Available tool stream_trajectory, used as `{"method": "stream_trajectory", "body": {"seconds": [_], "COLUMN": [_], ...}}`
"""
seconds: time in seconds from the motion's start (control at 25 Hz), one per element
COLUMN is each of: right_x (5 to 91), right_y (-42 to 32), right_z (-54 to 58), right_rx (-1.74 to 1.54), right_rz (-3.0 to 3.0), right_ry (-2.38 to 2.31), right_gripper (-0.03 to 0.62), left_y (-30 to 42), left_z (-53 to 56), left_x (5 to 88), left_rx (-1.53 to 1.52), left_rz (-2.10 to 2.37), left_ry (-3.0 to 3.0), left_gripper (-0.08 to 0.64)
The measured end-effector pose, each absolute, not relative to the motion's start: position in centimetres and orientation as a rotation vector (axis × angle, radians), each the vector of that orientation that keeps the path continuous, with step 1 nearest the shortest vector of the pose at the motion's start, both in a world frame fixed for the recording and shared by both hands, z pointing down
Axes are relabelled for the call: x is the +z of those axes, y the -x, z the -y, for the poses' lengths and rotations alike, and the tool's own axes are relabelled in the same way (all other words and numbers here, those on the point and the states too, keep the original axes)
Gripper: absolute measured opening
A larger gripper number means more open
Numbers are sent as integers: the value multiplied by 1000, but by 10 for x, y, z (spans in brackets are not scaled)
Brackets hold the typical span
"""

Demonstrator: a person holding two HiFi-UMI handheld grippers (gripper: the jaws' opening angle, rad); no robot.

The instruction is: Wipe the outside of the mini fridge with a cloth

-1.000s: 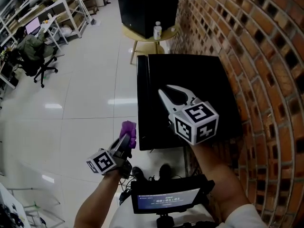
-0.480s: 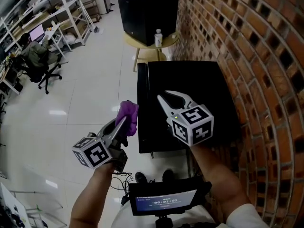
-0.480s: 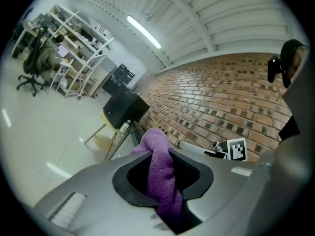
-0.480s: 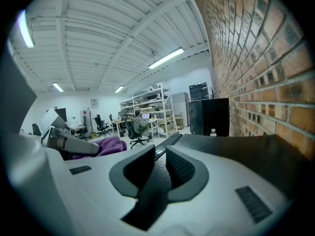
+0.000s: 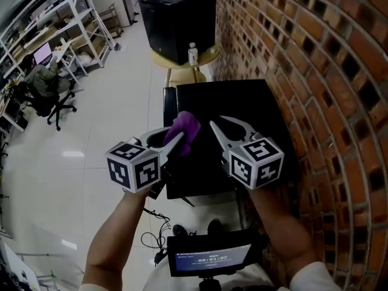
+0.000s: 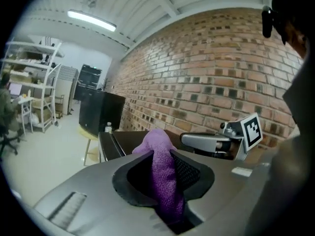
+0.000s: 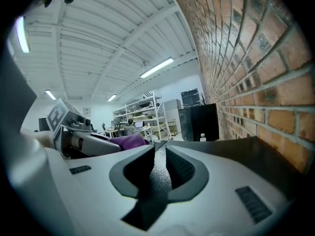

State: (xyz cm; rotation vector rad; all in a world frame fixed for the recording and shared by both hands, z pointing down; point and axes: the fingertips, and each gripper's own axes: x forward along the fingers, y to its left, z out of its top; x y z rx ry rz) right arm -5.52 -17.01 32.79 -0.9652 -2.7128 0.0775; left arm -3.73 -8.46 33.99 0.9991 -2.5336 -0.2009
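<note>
A brick wall (image 5: 315,71) is running along the right of the room, and a pale glossy floor (image 5: 109,120) is spreading away to the left, where white shelves (image 5: 60,17) and an office chair (image 5: 51,96) are standing far off. We are looking steeply down on the mini fridge (image 5: 254,108), a black box sitting close against the wall with its flat top facing us. Beyond it a round table (image 5: 176,61) is carrying a second black cabinet (image 5: 179,17) and a small bottle (image 5: 192,53).

We are holding both grippers side by side over the near part of the fridge top, pointing away from us. The left gripper (image 5: 176,137) is clamping the purple cloth (image 5: 185,128). In the left gripper view the cloth is running up between the jaws, pinched by the pads, with a bunched end poking out past the tips. Those jaws have just been easing open a little, with the cloth between them. The cloth is sitting over the near left part of the fridge top; we cannot tell whether it is touching the surface.

The right gripper (image 5: 217,121) is hovering just right of the cloth. Its jaws are standing a narrow way apart with nothing between them, and through the gap we are seeing only the fridge's black textured top. A small screen (image 5: 209,254) is glowing nearest us.
</note>
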Motion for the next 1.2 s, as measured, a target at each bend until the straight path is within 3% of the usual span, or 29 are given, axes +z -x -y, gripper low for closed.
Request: {"method": "stream_trajectory", "body": {"seconds": [0.28,0.72,0.88,1.04,1.2], "right_x": [331,333,323,310,300], "right_y": [51,57,56,40,15], "right_z": [193,204,207,207,210], "right_rx": [82,63,72,66,82], "right_rz": [2715,2757,2814,2860,2902], "right_ry": [958,763,565,348,119], "right_gripper": [60,103,104,104,106], "left_y": [57,62,56,58,66], "left_z": [115,127,125,122,111], "left_x": [369,378,371,366,359], "left_rx": [312,374,341,290,209], "left_rz": [2447,2275,2226,2191,2206], "left_ry": [-1083,-1356,-1458,-1563,-1630], "left_gripper": [89,138,200,340,377]}}
